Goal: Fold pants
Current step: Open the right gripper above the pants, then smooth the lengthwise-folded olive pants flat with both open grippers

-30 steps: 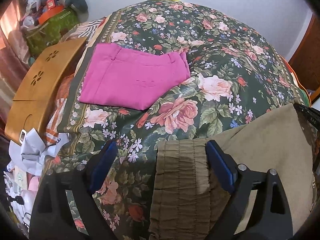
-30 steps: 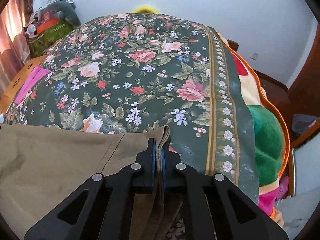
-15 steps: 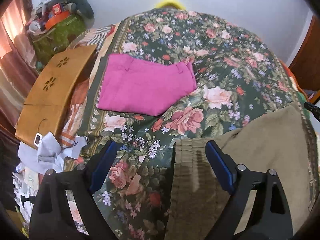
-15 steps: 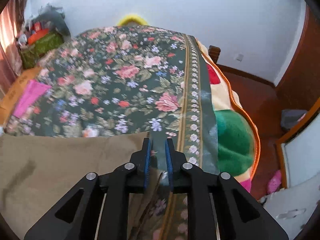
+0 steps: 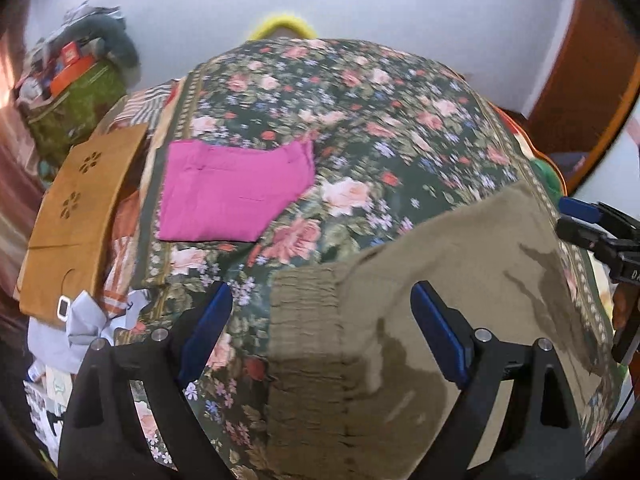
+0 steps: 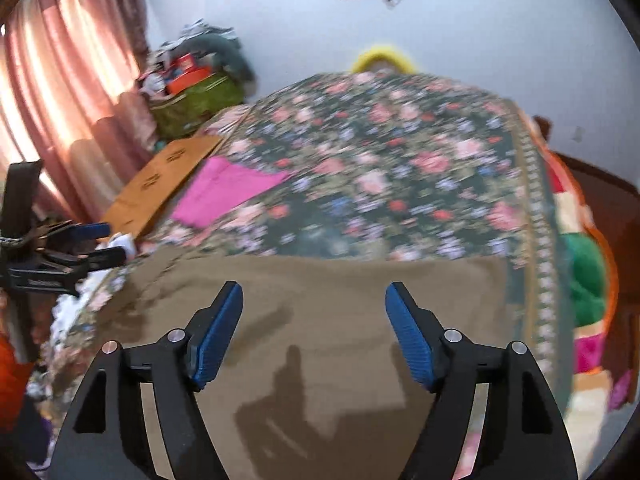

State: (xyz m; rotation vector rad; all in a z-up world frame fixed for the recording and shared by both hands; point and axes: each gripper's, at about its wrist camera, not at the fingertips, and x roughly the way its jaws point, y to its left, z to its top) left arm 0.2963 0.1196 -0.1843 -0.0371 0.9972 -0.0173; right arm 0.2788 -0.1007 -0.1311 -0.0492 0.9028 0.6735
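Both tongs are hanging above the near end of the bed point(image 5: 400, 92) with their blue pads spread wide and nothing between them. The left tongs point(image 5: 320, 332) are hovering over the gathered waistband of the khaki pants point(image 5: 440, 288), and the right tongs point(image 6: 314, 332) are hovering over the plain cloth farther along. Each pair is showing at the edge of the other's view, the right tongs at the right rim and the left tongs point(image 6: 96, 244) at the left rim.

The pants point(image 6: 320, 320) are lying flat across the near part of the flowered bedspread point(image 6: 380, 184), doubled into a broad rectangle with a ribbed elastic band at the left end and a straight far edge. Shadows of the tongs are falling across the cloth.

Beyond the far edge, bare bedspread is stretching toward the wall. A folded pink garment point(image 5: 236, 192) is lying on the left part of the bed, well apart from the pants. A brown panel point(image 5: 80, 216) is leaning beside the bed's left edge, and a green blanket point(image 6: 584, 280) is bulging at the right edge.
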